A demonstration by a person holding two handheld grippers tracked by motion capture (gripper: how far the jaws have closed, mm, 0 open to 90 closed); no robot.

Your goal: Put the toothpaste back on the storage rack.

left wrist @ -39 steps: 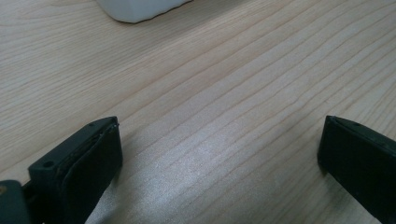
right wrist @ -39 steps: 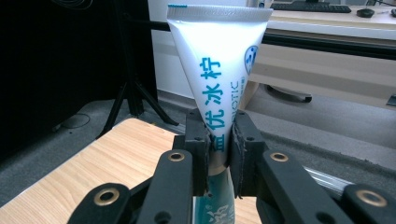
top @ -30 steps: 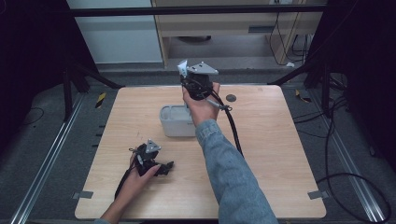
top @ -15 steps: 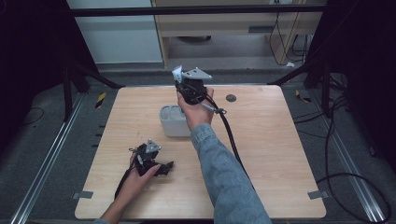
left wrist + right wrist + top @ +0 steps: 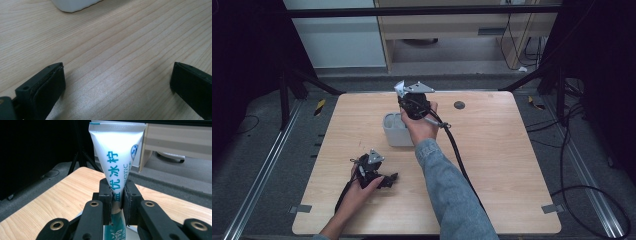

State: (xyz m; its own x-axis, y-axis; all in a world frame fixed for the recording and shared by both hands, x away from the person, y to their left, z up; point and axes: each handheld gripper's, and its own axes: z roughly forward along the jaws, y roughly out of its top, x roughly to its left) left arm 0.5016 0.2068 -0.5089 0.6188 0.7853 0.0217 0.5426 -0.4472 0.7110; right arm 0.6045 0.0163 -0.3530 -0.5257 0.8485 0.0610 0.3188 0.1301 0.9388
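Now, right hand-held gripper [image 5: 117, 202] clenched around white tube [image 5: 117, 157], tube upright between jaws

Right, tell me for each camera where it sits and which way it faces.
High view: above the person's side, facing forward and down on the table; both forearms and grippers show.
Left gripper view: rides the left gripper, facing bare wood; open fingers.
Right gripper view: rides the right gripper, facing the table's far edge; fingers clamp a tube.
High and left gripper views share the white container.
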